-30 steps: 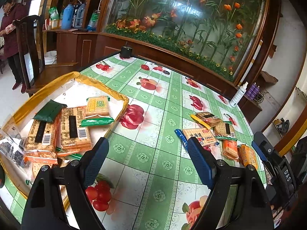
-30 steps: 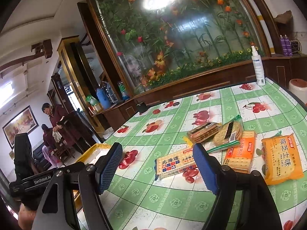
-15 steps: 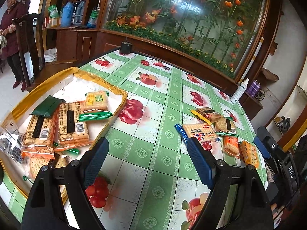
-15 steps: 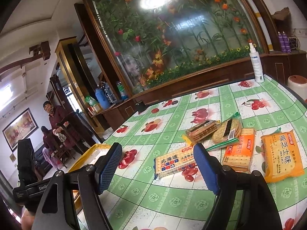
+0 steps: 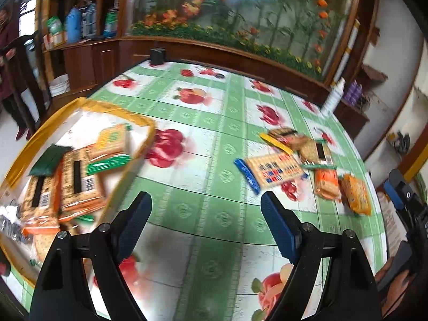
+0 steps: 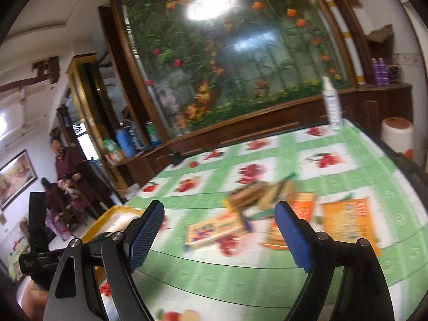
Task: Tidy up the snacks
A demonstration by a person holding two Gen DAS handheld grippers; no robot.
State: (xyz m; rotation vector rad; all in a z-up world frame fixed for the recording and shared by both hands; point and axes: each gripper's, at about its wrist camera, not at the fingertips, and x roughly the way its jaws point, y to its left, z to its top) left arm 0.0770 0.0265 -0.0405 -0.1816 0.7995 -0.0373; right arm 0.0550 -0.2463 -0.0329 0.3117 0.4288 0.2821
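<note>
A yellow-rimmed tray (image 5: 144, 123) at the table's left holds several cracker packs (image 5: 80, 176). Loose snacks lie to the right: a cracker pack with blue ends (image 5: 272, 171), a brown biscuit pack (image 5: 286, 136), and orange packs (image 5: 355, 192). My left gripper (image 5: 206, 222) is open and empty above the table between tray and loose snacks. My right gripper (image 6: 219, 235) is open and empty, facing the cracker pack (image 6: 216, 230) and an orange pack (image 6: 347, 219). The tray's corner (image 6: 117, 214) shows at its left.
The table wears a green and white fruit-print cloth (image 5: 203, 160). A white spray bottle (image 6: 331, 104) stands at the far edge. A small black box (image 5: 157, 54) sits at the far left edge. A wooden chair (image 5: 24, 80) and people (image 6: 67, 165) are beyond the table.
Both views have swung and blurred. The right gripper has moved closer to the loose snacks. Both grippers stay open and empty.
</note>
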